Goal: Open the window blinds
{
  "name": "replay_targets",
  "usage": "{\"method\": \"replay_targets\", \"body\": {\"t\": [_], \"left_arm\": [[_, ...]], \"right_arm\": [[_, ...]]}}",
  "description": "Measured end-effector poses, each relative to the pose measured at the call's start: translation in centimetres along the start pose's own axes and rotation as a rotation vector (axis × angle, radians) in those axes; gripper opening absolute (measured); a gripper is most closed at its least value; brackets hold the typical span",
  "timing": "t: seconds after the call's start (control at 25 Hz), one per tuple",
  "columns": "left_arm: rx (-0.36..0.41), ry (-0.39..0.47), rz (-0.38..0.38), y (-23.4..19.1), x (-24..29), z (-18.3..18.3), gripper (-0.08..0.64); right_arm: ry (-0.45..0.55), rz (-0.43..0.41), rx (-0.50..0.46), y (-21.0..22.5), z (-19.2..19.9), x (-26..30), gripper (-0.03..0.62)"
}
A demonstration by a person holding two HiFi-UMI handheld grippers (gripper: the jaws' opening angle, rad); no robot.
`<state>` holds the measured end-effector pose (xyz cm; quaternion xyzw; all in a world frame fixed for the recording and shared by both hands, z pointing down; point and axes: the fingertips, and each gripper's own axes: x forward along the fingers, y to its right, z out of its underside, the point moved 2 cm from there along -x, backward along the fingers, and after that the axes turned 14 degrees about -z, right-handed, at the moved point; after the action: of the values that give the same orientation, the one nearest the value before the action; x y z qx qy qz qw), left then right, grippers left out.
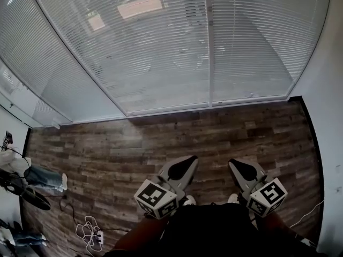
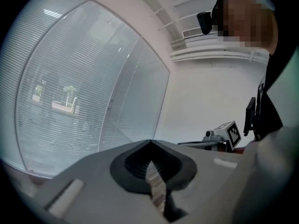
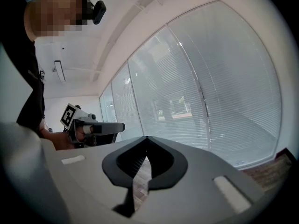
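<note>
Lowered white slatted blinds (image 1: 161,47) cover the glass wall ahead, with their bottom rail near the floor. Through the slats I can dimly see outdoors. They also fill the left gripper view (image 2: 70,101) and the right gripper view (image 3: 210,92). My left gripper (image 1: 190,158) and right gripper (image 1: 231,163) are held low in front of me, side by side over the floor, well short of the blinds. Both point towards the window. The left gripper (image 2: 150,142) has its jaw tips together with nothing between them. So does the right gripper (image 3: 145,137).
A wood-plank floor (image 1: 161,138) runs from me to the window. A vertical frame post (image 1: 209,47) splits the blinds. A white wall (image 1: 328,90) closes the right side. Cables and a power strip (image 1: 90,232) and other gear (image 1: 32,178) lie at the lower left.
</note>
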<state>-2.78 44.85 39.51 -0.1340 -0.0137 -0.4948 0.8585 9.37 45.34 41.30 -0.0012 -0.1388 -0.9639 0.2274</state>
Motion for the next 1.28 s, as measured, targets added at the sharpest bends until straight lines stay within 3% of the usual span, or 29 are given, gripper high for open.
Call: {"method": "replay_targets", "body": {"t": [0.52, 0.92, 1.28], "left_arm": [[0.017, -0.03, 0.088, -5.9, -3.5, 1.0, 0.0], [0.0, -0.063, 0.189, -6.2, -3.4, 2.2, 0.0], [-0.009, -0.073, 0.167, -6.2, -1.6, 2.1, 0.0]], "right_arm": [[0.002, 0.094, 0.019, -4.1, 1.5, 5.2, 0.025], [-0.016, 0.174, 0.052, -4.5, 2.5, 6.0, 0.025], [-0.02, 0.149, 0.056, -2.3, 2.0, 6.3, 0.025]]}}
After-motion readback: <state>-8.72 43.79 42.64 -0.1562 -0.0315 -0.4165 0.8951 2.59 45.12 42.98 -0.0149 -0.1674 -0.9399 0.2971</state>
